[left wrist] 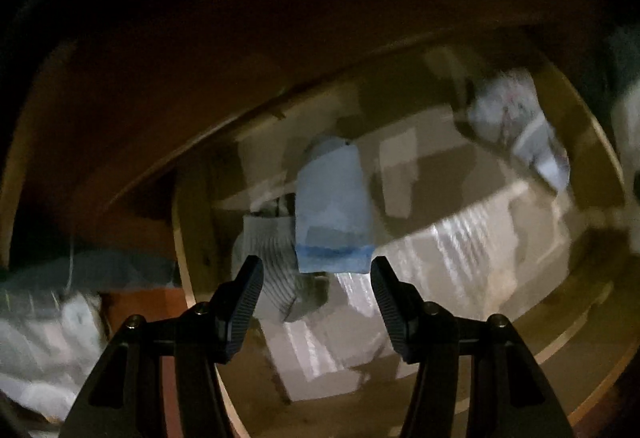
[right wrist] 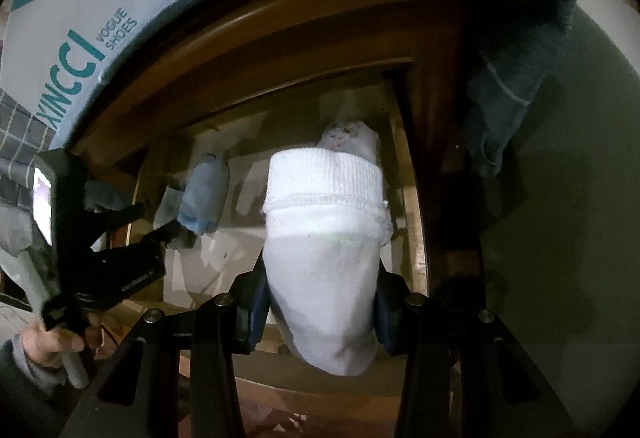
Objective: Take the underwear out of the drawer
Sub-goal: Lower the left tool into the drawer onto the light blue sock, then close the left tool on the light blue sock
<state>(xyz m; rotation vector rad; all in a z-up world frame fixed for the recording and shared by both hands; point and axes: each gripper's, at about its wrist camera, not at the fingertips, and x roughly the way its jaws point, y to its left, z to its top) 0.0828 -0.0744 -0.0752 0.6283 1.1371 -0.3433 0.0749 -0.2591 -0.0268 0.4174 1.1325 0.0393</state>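
Right gripper [right wrist: 320,302] is clamped on a rolled white garment [right wrist: 324,258], pads pressing both its sides, long axis running straight ahead along the fingers, ribbed hem at the far end. Looks lifted clear above the drawer [right wrist: 412,198], so that piece is in the extract step. Left gripper [left wrist: 318,278] has its jaws apart with nothing between them, pointing down into the same drawer. Just ahead of its tips lies a folded pale-blue underwear piece [left wrist: 332,206], long axis pointing away from the gripper, darker blue band at the near end. Next: drop left onto the band end, close. A striped grey item [left wrist: 272,258] sits beside it, left; a patterned bundle [left wrist: 516,118] further off, right. Frame is blurred.
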